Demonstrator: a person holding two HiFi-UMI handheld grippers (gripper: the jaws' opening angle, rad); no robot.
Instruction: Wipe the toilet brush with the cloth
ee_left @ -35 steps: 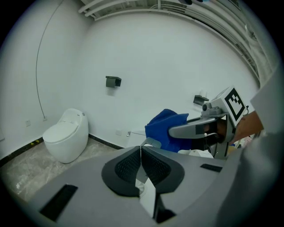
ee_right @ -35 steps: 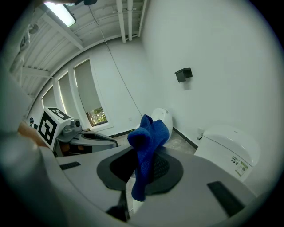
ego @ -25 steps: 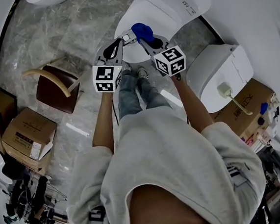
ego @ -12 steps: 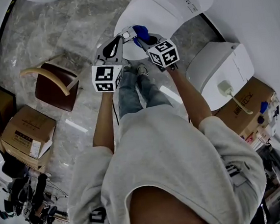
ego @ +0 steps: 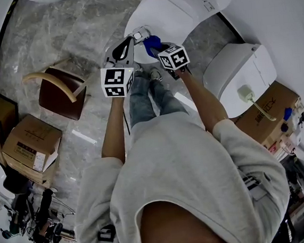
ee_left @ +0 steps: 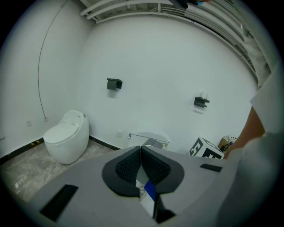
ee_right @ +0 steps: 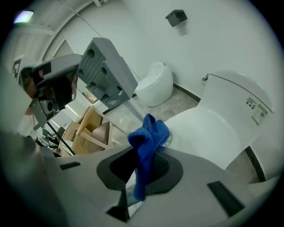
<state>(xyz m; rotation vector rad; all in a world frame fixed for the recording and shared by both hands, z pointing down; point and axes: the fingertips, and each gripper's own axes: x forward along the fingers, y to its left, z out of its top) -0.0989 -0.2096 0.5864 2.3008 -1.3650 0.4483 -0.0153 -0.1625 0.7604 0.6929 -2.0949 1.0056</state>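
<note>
Toilet brush (ee_right: 135, 107) handle (thin pale rod, brush head not visible) is pinched in the closed left tool (ee_left: 141, 153), held above the front of the toilet (ego: 178, 9). Right tool (ee_right: 148, 165) is clamped on the blue cloth (ee_right: 148, 133) and has swung in since a second ago, so the cloth now sits at the handle over the toilet lid; the wiping stroke looks about to start.

white toilet (ego: 178, 9): just ahead of left claw (ego: 131, 40) and right claw (ego: 155, 44) | 2nd toilet (ego: 239, 78): right of right claw | brown chair (ego: 58, 92): left of left claw | 2 cardboard boxes (ego: 31, 143): farther left, behind chair
</note>
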